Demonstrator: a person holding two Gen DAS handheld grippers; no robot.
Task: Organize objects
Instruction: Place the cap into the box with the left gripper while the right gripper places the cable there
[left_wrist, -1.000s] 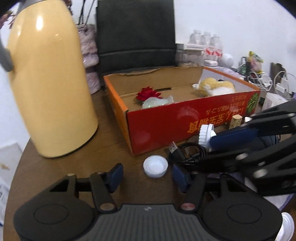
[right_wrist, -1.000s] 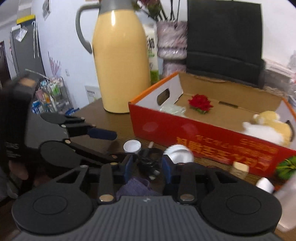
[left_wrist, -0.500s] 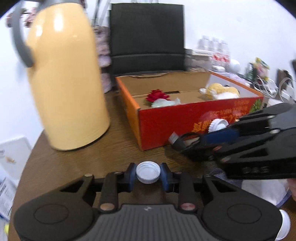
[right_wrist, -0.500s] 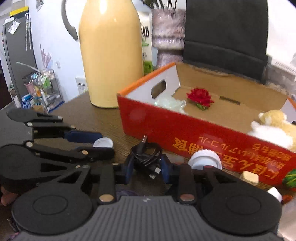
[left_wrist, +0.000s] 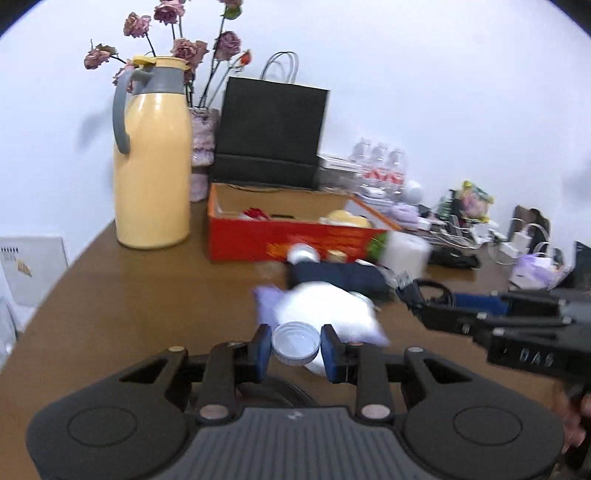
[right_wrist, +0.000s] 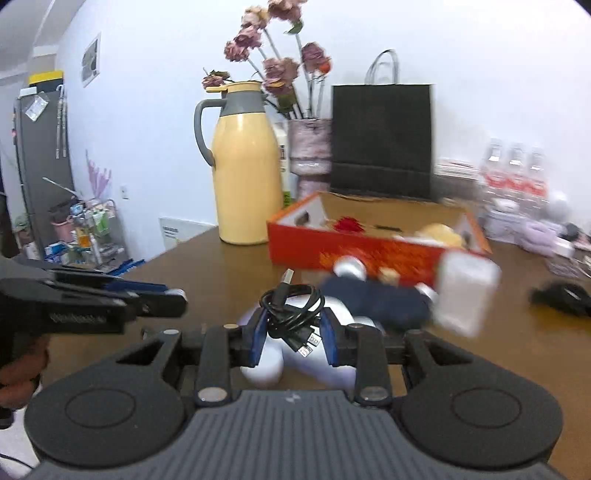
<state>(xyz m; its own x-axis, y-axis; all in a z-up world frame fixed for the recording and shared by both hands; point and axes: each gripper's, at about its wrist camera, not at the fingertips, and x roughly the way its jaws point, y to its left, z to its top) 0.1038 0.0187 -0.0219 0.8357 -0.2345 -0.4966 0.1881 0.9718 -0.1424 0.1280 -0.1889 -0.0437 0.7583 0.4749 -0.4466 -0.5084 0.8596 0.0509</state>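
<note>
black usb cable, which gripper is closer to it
Right. The right gripper is shut on the coiled black usb cable; the left gripper, off to its side, holds a white bottle cap.

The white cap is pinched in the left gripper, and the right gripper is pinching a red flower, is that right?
Not quite. The left gripper does pinch the white cap, but the right gripper is shut on a coiled black cable, as the right wrist view shows. The red flower lies in the orange box on the table.
</note>
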